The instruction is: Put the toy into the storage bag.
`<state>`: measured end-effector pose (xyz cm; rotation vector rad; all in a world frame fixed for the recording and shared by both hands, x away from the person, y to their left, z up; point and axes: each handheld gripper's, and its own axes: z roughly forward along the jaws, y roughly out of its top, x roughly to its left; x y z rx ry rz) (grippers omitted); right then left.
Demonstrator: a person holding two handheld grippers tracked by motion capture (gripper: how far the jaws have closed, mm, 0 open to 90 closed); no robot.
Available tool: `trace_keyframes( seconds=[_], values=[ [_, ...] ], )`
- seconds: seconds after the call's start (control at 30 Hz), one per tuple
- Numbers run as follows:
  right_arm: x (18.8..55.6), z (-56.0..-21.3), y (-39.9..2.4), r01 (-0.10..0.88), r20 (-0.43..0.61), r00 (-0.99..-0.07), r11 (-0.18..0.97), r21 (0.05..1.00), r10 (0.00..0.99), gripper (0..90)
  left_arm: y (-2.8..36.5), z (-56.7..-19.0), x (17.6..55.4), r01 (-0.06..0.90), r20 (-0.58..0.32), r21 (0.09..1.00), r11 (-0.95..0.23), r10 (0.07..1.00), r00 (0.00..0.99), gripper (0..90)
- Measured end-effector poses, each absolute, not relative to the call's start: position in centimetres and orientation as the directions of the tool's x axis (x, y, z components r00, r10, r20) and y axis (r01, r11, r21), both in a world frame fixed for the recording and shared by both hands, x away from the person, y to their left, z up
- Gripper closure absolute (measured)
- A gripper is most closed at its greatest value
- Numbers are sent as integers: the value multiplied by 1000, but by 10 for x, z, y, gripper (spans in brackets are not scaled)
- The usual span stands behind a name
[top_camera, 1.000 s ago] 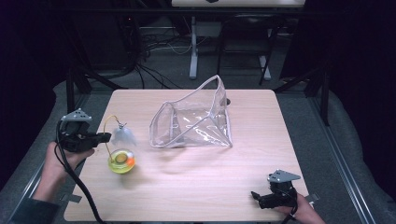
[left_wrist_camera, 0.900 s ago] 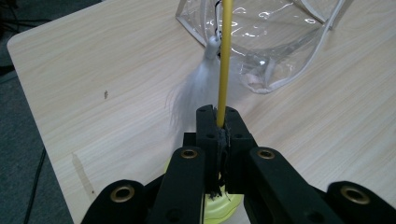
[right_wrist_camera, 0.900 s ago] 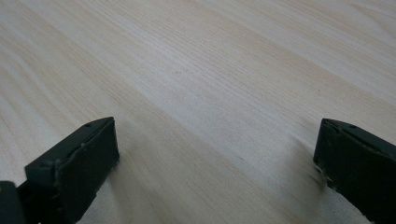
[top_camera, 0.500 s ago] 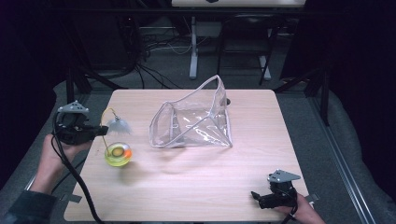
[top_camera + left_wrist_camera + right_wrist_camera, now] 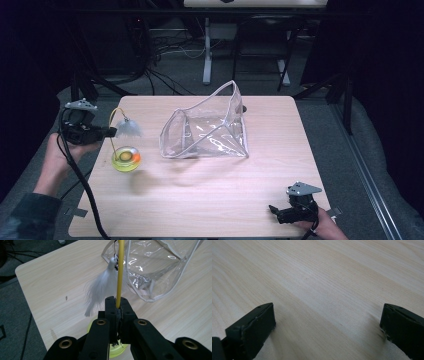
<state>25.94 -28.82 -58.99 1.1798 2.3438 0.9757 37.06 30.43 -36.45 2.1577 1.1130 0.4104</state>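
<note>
While the left gripper [image 5: 107, 132] pinches a yellow wand [image 5: 120, 272], the right gripper [image 5: 274, 212] gapes over the wooden table [image 5: 220, 195].

Tabletop [image 5: 210, 200]: near half bare, passable between the tools | Obstacle: clear bag [image 5: 207, 132] at centre, mouth raised, tall | Obstacle: yellow toy [image 5: 126, 159] with feather [image 5: 129, 128] just left of bag; narrow gap between | Right of bag: open wood to edge
</note>
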Motion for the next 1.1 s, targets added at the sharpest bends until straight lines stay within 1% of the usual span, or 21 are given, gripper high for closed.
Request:
trace_keyframes(
  seconds=[1.1],
  values=[
    [259,-590,-288,569,4,-594,416,709,805,0,295,-328,399,590,14,682,-432,815,580,879]
  ],
)
